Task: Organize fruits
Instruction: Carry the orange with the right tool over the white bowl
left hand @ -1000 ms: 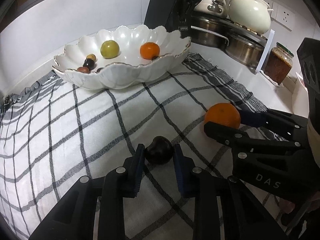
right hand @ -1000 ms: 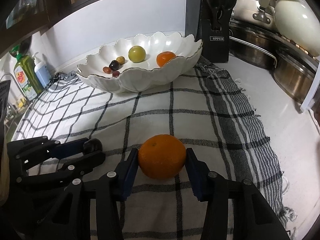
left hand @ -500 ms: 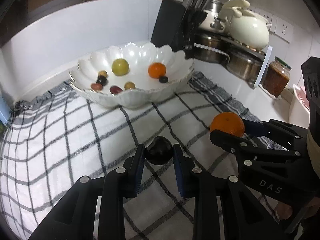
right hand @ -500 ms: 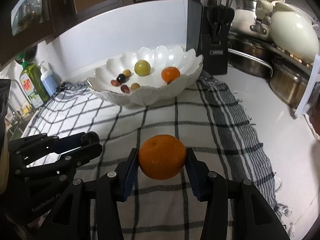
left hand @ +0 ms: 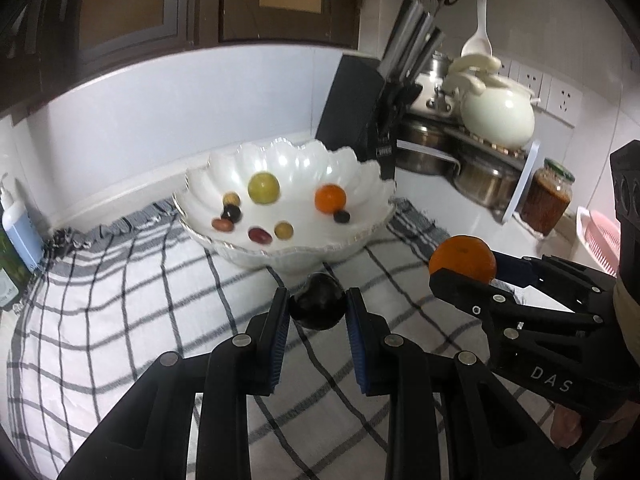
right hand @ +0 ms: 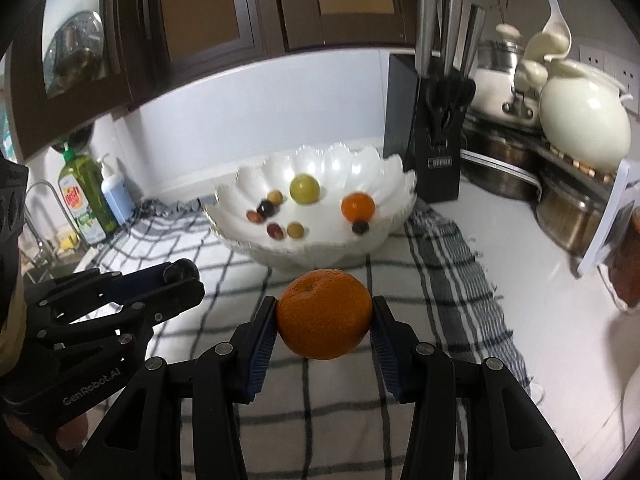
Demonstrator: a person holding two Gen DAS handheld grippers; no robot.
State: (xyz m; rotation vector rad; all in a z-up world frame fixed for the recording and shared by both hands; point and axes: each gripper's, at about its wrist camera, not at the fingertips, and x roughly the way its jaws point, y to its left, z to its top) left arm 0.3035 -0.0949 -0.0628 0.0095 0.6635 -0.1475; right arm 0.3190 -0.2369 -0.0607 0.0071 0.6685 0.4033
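The left gripper has its fingers clamped on a dark plum; the right gripper has its fingers clamped on an orange. Beyond both fingertips sits the white bowl of fruit.

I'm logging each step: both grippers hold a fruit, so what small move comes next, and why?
Probably carry both forward over the white bowl. The right gripper clamps the orange, the left gripper the dark plum, both clear of the checked cloth, short of the rim.
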